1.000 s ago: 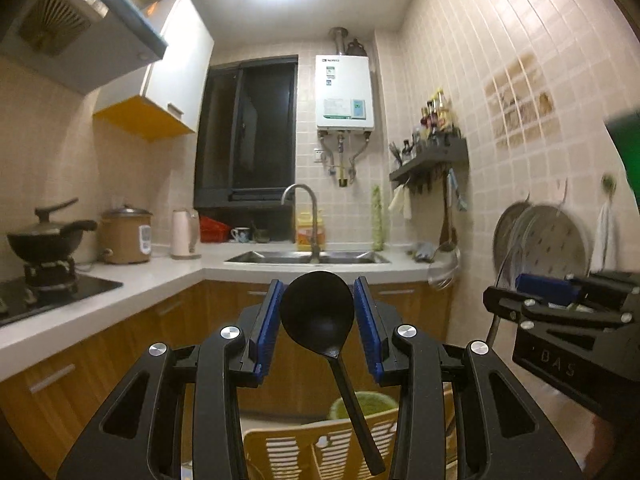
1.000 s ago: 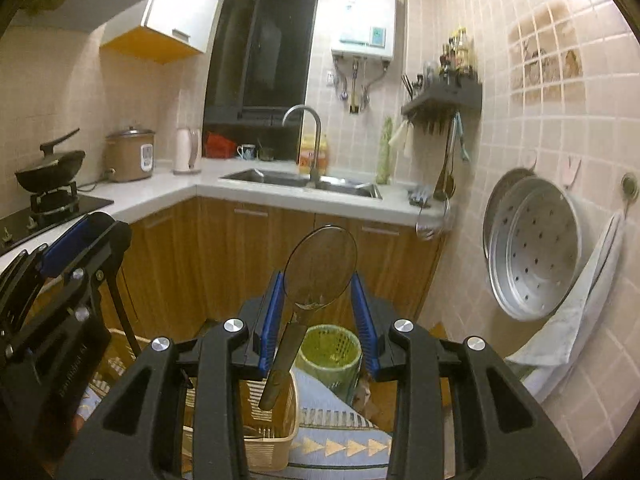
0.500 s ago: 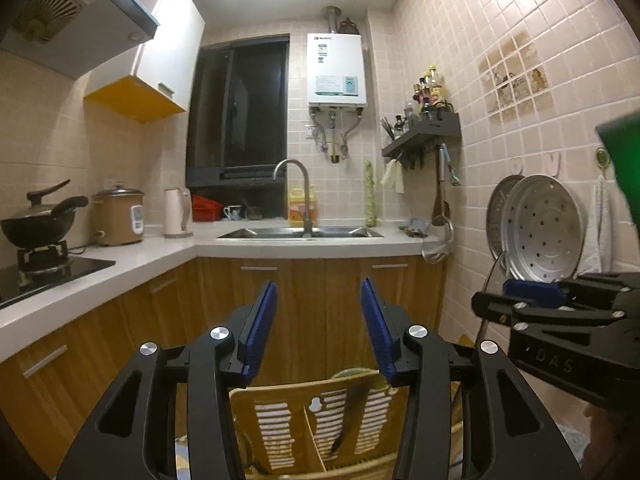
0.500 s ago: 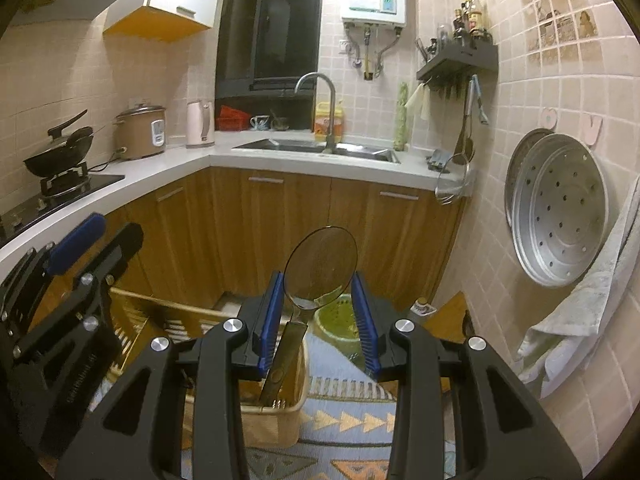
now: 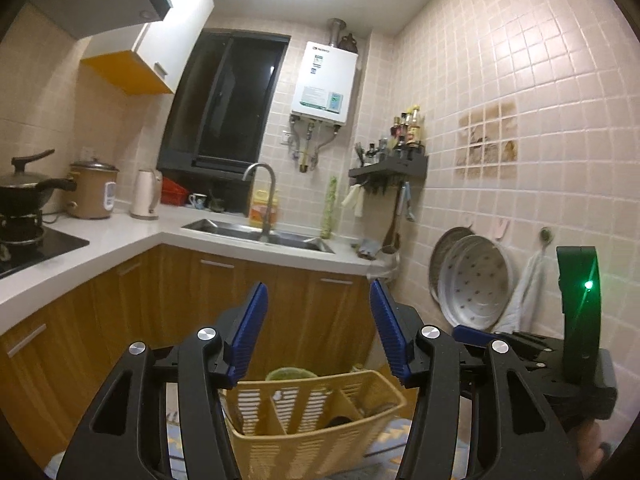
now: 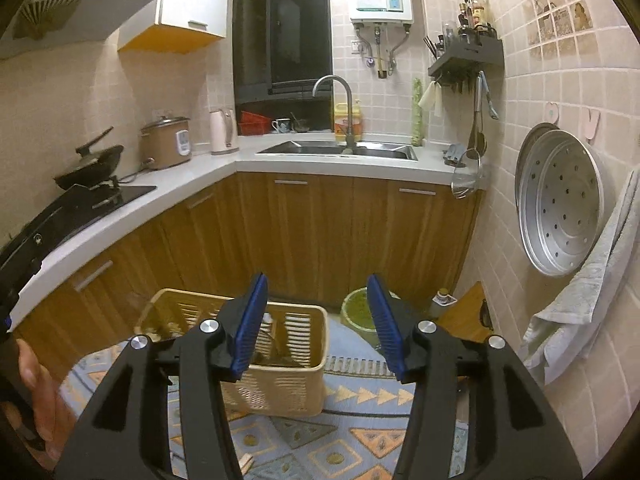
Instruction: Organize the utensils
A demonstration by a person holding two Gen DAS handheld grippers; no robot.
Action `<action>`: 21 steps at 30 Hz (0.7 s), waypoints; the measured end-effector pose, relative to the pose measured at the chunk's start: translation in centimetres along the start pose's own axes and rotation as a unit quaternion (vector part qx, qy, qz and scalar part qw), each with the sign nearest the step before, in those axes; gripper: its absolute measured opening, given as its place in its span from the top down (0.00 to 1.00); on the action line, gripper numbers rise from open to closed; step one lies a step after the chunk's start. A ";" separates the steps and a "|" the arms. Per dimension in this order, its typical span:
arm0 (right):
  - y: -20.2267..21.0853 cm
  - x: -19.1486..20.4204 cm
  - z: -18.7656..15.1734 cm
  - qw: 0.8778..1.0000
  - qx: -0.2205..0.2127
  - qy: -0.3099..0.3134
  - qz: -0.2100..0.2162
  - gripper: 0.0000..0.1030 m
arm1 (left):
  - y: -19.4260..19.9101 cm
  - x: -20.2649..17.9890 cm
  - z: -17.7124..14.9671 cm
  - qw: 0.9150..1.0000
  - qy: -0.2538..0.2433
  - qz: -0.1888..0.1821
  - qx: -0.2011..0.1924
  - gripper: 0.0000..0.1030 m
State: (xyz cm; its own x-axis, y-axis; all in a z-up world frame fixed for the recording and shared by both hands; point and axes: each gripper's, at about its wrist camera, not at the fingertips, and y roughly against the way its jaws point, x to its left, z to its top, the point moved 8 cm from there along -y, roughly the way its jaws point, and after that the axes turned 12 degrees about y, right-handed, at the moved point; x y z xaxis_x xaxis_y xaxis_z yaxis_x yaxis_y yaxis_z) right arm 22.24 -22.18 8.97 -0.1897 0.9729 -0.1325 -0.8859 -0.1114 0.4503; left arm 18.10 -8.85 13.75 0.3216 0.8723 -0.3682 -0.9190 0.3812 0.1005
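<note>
Blue-padded and black-framed, the left gripper (image 5: 316, 330) stands wide apart with nothing between its pads, above the cream slatted plastic utensil basket (image 5: 320, 432), whose divided compartments hold a dark utensil I cannot identify. Further right, the right gripper (image 6: 316, 322) is likewise spread wide and bare, with the basket (image 6: 296, 380) on the patterned blue rug (image 6: 352, 440) below its left finger.

Both wrist views look forward over the basket (image 5: 316, 416) toward the sink (image 6: 340, 150).
</note>
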 end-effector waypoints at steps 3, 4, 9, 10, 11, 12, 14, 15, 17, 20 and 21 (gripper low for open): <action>1.5 0.4 0.2 1.000 0.010 0.004 0.003 0.53 | 1.0 -0.4 0.6 1.000 0.005 -0.010 0.020 0.50; 1.9 0.6 -0.1 1.000 0.022 0.008 0.002 0.53 | 1.2 -0.5 0.6 0.999 0.009 -0.016 0.036 0.50; 2.0 2.0 -3.9 0.992 0.114 0.020 0.042 0.53 | 1.8 0.4 -1.9 0.980 0.070 -0.066 0.175 0.51; 1.6 2.3 -5.2 0.988 0.140 0.018 0.058 0.53 | 1.8 0.9 -2.9 0.974 0.079 -0.068 0.201 0.52; 1.3 2.5 -6.0 0.985 0.156 0.016 0.067 0.53 | 1.8 1.4 -3.9 0.969 0.086 -0.067 0.223 0.52; 0.9 2.8 -7.3 0.980 0.181 0.012 0.078 0.53 | 1.7 1.9 -4.7 0.966 0.088 -0.063 0.235 0.52; 0.1 3.3 -9.5 0.971 0.221 0.001 0.095 0.53 | 1.6 3.1 -6.6 0.961 0.085 -0.045 0.261 0.52; -0.4 3.6 -10.7 0.964 0.243 -0.006 0.104 0.53 | 1.6 4.0 -8.1 0.955 0.082 -0.031 0.282 0.52; -1.2 4.3 -12.9 0.954 0.278 -0.012 0.114 0.53 | 1.7 5.3 -10.0 0.946 0.086 -0.020 0.312 0.52; -2.1 5.9 -15.9 0.934 0.326 -0.017 0.147 0.53 | 2.1 7.3 -13.8 0.925 0.092 -0.005 0.369 0.56; -2.2 6.7 -16.9 0.925 0.341 -0.021 0.164 0.53 | 2.4 8.2 -15.1 0.919 0.091 0.005 0.384 0.57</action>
State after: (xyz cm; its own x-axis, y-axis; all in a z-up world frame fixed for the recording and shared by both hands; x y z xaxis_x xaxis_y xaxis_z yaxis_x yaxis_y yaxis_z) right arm 15.77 -18.85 -7.87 -0.3710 0.9182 0.1385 -0.3068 -0.2620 0.9150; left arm 15.08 -5.45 -3.01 0.2072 0.8378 -0.5051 -0.4675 0.5383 0.7012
